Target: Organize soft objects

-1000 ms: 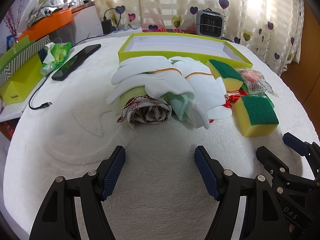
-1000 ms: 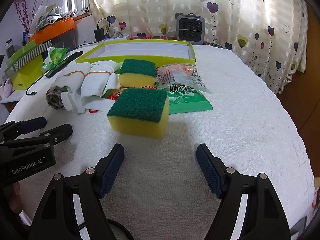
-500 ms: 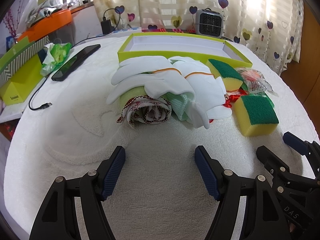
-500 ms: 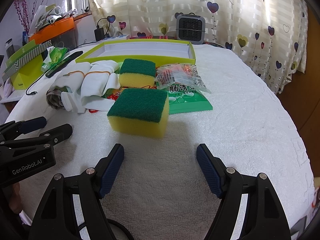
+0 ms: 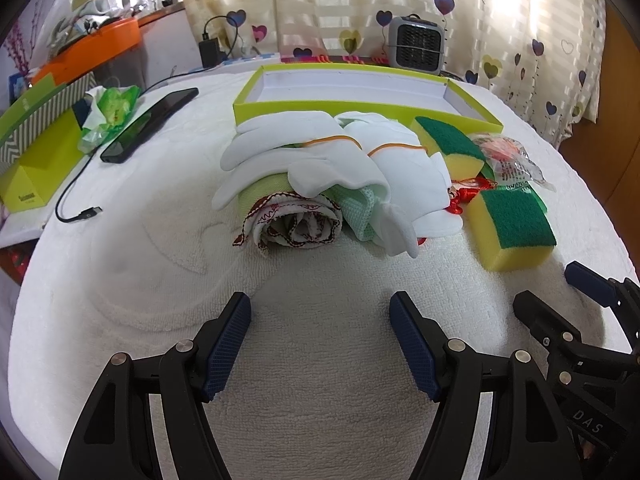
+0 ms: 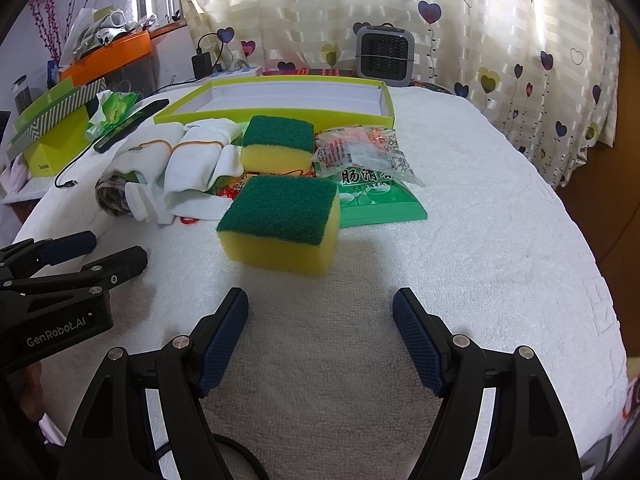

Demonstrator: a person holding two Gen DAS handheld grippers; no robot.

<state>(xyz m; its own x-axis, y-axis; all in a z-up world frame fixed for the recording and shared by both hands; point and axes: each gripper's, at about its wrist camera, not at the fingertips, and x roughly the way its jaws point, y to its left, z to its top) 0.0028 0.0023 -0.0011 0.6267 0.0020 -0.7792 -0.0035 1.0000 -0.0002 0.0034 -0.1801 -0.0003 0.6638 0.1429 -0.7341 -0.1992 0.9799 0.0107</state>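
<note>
Over on the far left, a yellow-green carton [image 5: 38, 160] sits at the edge of the white towelling cloth [image 5: 320, 392], with a crumpled green wrapper [image 5: 110, 114] and a black phone [image 5: 150, 124] just beside it and a loose cable end [image 5: 82, 213] lying nearer.

Further right, the left gripper [image 5: 320, 340] hangs low over bare cloth, its blue-padded jaws spread wide with nothing between them. Straight ahead of it, well apart from the fingertips, lies the heap of soft things: a rolled cloth with red stitched edging [image 5: 296, 224] at the front, white gloves [image 5: 340, 160] draped over it, and a pale green cloth [image 5: 358, 210] poking out beneath them. Behind the heap stands the shallow lime-green box [image 5: 360, 106], upright and open-topped.

Right of the gloves, one yellow sponge with a green scouring face [image 6: 278, 144] rests close to the box wall. A second sponge [image 6: 282, 224] sits nearer, directly ahead of the right gripper [image 6: 320, 340] and slightly left of its centre line, close to the fingertips but not between them. That gripper's jaws are likewise wide apart and empty.

Touching the sponges on the right lie a clear crinkled packet [image 6: 360, 152] on top of a flat green packet [image 6: 380, 204]. A small grey heater [image 6: 384, 54] stands at the back by the heart-patterned curtain [image 6: 500, 40].
</note>
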